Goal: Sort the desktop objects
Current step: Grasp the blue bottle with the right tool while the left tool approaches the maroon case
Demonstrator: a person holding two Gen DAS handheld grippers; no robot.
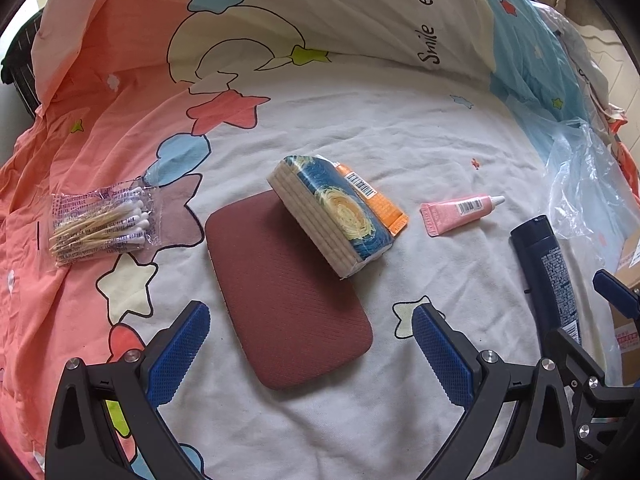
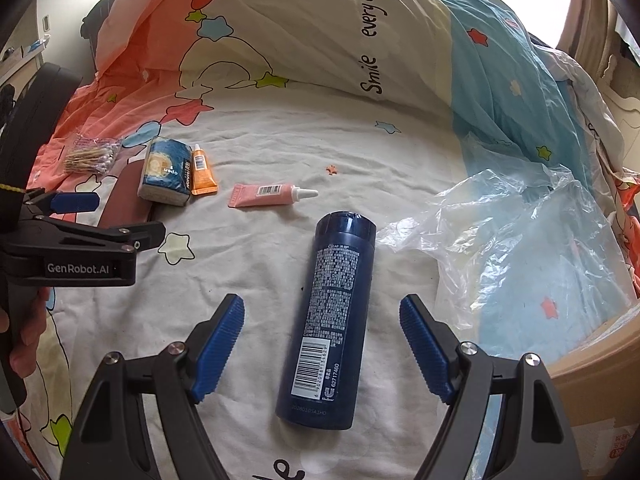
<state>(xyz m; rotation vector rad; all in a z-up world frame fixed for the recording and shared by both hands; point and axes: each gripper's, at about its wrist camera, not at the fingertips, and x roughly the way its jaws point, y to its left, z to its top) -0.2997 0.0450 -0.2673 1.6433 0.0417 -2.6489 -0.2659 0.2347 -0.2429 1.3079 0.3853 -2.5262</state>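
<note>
A dark red flat case [image 1: 286, 288] lies on the bedsheet between the spread fingers of my left gripper [image 1: 312, 316], which is open and not touching it. A blue swirl-print tissue pack [image 1: 332, 214] leans on the case's far end, with an orange tube [image 1: 378, 198] behind it. A pink tube [image 1: 460, 212] lies to the right. A bag of cotton swabs [image 1: 100, 222] lies at the left. My right gripper [image 2: 322, 314] is open above a dark blue bottle [image 2: 330, 320] that lies flat between its pads, untouched. In the right wrist view I also see the tissue pack [image 2: 166, 172], the pink tube [image 2: 268, 195] and the left gripper [image 2: 104, 220].
A crumpled clear plastic bag [image 2: 520, 236] lies right of the bottle. A cardboard box [image 2: 592, 384] sits at the bed's lower right edge. A bunched duvet [image 2: 320, 32] rises along the back. A hand [image 2: 24, 340] holds the left gripper's handle.
</note>
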